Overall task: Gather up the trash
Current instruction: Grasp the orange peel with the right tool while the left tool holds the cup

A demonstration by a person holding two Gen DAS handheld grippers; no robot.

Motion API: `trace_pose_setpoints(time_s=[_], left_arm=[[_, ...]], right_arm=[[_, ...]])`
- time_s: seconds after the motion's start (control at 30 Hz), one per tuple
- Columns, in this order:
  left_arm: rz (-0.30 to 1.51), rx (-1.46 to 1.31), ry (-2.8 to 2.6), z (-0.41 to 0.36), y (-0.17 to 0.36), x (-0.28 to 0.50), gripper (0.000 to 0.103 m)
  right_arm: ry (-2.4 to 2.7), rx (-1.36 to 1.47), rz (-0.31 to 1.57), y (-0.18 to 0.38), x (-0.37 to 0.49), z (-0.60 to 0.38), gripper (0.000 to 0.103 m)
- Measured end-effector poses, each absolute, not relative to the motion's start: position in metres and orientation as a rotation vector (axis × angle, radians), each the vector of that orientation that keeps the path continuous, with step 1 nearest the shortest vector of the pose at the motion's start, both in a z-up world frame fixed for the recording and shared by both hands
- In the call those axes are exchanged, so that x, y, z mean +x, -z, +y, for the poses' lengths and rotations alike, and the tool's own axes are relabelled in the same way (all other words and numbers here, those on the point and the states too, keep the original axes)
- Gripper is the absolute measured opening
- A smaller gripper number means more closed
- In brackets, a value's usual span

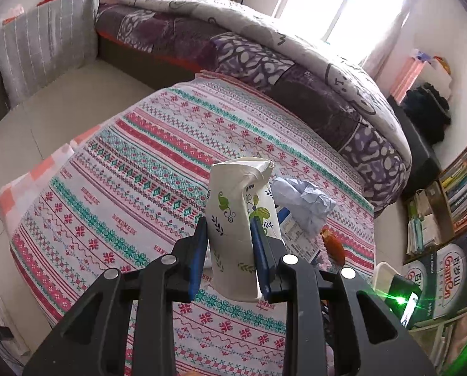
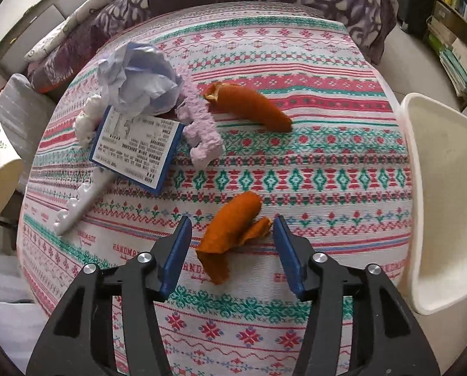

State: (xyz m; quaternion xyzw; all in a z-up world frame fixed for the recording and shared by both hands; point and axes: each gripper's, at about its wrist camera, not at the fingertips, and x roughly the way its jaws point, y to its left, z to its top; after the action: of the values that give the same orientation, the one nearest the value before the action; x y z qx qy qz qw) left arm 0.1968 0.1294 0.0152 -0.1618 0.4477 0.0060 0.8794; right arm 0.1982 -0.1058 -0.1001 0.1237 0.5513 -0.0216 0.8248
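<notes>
Orange peel [image 2: 230, 235] lies between spread fingers of right tool [image 2: 231, 230]; lower onto patterned tablecloth [image 2: 311, 163], pinch thickest fold, then lift. Left tool [image 1: 230, 235] clamped on crumpled paper cup [image 1: 238, 219].

Patterned tablecloth [image 2: 296, 163] covers the supporting surface. A blue-edged printed box [image 2: 136, 150] lies on it. Crumpled blue paper [image 2: 139, 75] sits just behind the box; two orange peels [image 2: 230, 238] lie to its right.

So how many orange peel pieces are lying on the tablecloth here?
2. One orange peel lies between the open right gripper fingers; the other peel lies farther back, right of the crumpled paper. More may be hidden.
</notes>
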Motion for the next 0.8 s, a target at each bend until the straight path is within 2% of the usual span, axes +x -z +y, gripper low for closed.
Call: trace_pose_setpoints(time_s=[0.03, 0.07, 0.2, 0.47, 0.8], left_arm=[[0.938, -0.332, -0.014, 0.129, -0.014, 0.197, 0.028], [0.941, -0.327, -0.015, 0.128, -0.013, 0.197, 0.028], [0.946, -0.317, -0.025, 0.128, -0.011, 0.198, 0.028], [0.893, -0.310, -0.012, 0.120, -0.023, 0.193, 0.028], [0.872, -0.279, 0.035, 0.090, -0.031, 0.189, 0.028]], right_arm=[[0.048, 0.227, 1.165, 0.100, 0.199, -0.102, 0.046], [0.051, 0.193, 1.161, 0.101, 0.200, -0.098, 0.031], [0.009, 0.202, 1.072, 0.083, 0.194, -0.093, 0.020], [-0.118, 0.212, 0.807, 0.000, 0.164, -0.083, 0.020], [-0.065, 0.165, 0.745, -0.025, 0.151, -0.110, 0.020]])
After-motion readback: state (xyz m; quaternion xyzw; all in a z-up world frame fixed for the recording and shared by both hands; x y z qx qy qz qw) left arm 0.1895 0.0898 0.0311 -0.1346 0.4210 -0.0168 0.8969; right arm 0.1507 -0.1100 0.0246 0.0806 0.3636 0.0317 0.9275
